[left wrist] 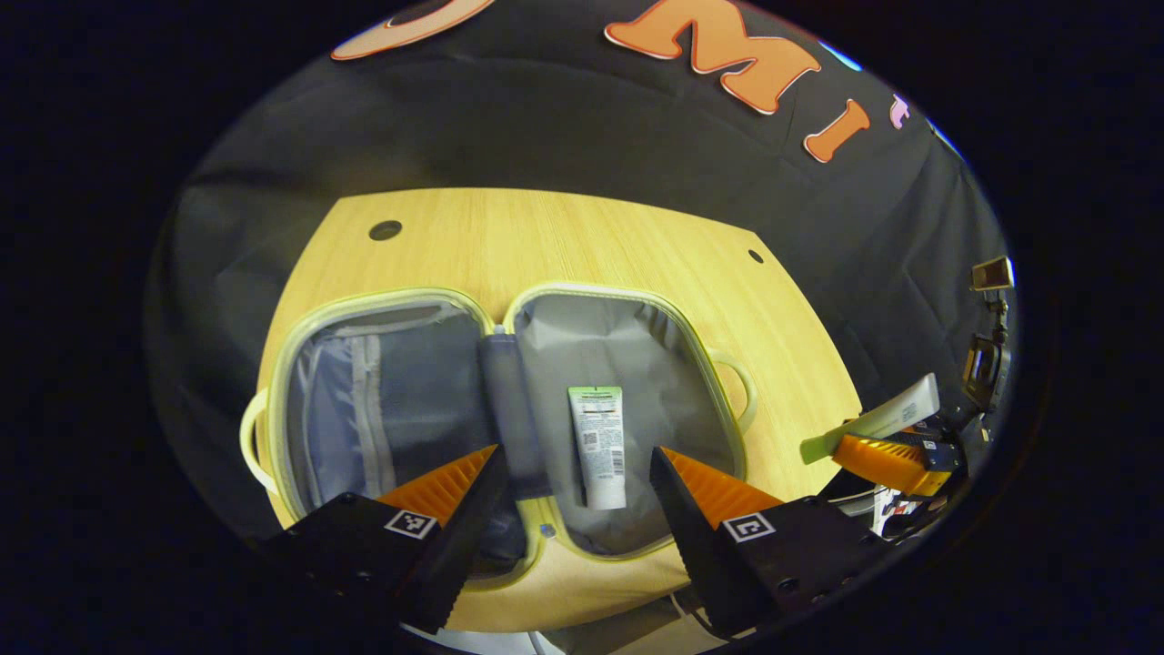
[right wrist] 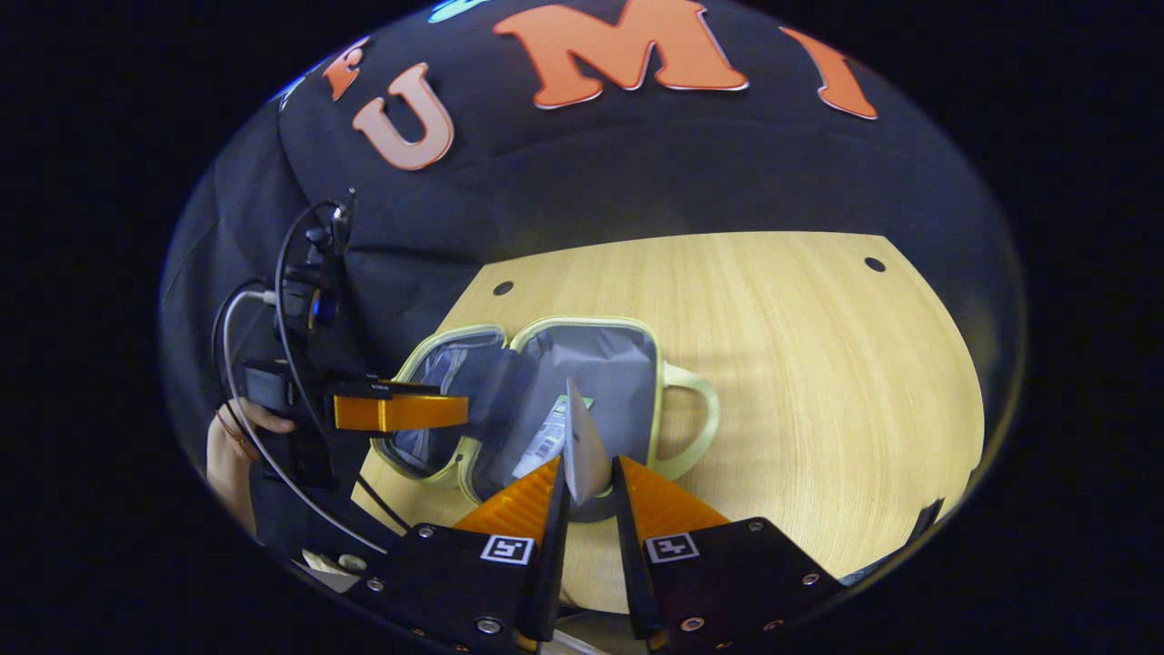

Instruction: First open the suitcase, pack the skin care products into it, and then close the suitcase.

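Suitcase (left wrist: 509,409) is lying butterflied open on the desk (left wrist: 546,236), both shells flat and lining up, so step one looks done. Packing is underway, closing not started.

- One skin care tube (left wrist: 600,446) is already lying in the right shell, cap end toward 6 o'clock in the left gripper view, just beside the grey hinge strip (left wrist: 505,400), roughly parallel to it.
- Left claw (left wrist: 577,473) is hanging above the near edge of the case, fingers spread wide with nothing between them. Probably parked there to stay out of the drop path, or waiting to flip the lid.
- Right claw (right wrist: 587,482) is clamped on a second tube (right wrist: 582,446). Both fingers are pressing its flat sides, tube standing up out of the grip, crimped end toward 12. Holding by the flat faces makes sense, since it shouldn't roll or squirt out.
- In the left gripper view that same claw (left wrist: 896,459) is sitting at about 4 o'clock, off past the right-hand rim of the case, tube (left wrist: 887,418) sticking out over the desk edge.

Room:
- Right shell has open lining at 12 and at 3 o'clock of the packed tube, enough for a second one laid alongside.
- Left shell (left wrist: 382,400) has a zipped divider, so nothing is dropping in there.
- Rim is raised all round, and the side handle (right wrist: 687,418) is jutting at 3, so the incoming tube likely needs to clear the lip before lowering.
- Desk beyond the case is bare wood toward 12 and 3 in the right gripper view.
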`<action>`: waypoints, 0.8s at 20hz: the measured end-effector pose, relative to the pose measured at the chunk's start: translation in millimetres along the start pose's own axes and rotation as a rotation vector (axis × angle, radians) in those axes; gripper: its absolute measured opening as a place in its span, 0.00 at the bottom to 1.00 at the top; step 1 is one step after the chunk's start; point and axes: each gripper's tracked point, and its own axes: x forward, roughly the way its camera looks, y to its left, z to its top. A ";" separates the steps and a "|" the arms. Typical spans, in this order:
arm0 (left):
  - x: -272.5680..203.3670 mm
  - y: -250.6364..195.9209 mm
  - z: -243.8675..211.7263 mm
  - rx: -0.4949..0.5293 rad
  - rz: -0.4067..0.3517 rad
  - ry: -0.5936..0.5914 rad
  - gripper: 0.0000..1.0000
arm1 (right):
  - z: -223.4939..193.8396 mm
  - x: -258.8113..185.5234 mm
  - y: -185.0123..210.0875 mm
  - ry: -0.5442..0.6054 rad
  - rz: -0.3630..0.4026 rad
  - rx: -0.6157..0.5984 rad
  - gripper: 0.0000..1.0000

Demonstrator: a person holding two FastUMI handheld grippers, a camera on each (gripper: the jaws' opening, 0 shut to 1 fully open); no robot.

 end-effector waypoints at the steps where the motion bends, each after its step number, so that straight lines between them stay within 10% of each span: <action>1: -9.0 8.8 2.3 -0.001 0.018 -0.020 0.98 | -2.6 10.3 7.4 0.035 0.012 -0.027 0.31; 9: -76.9 88.9 -21.3 -0.098 0.173 -0.130 0.98 | -44.5 85.1 7.6 0.345 -0.008 0.005 0.31; 16: -115.5 139.6 -59.2 -0.202 0.279 -0.141 0.98 | -46.5 106.6 5.4 0.367 -0.049 0.057 0.36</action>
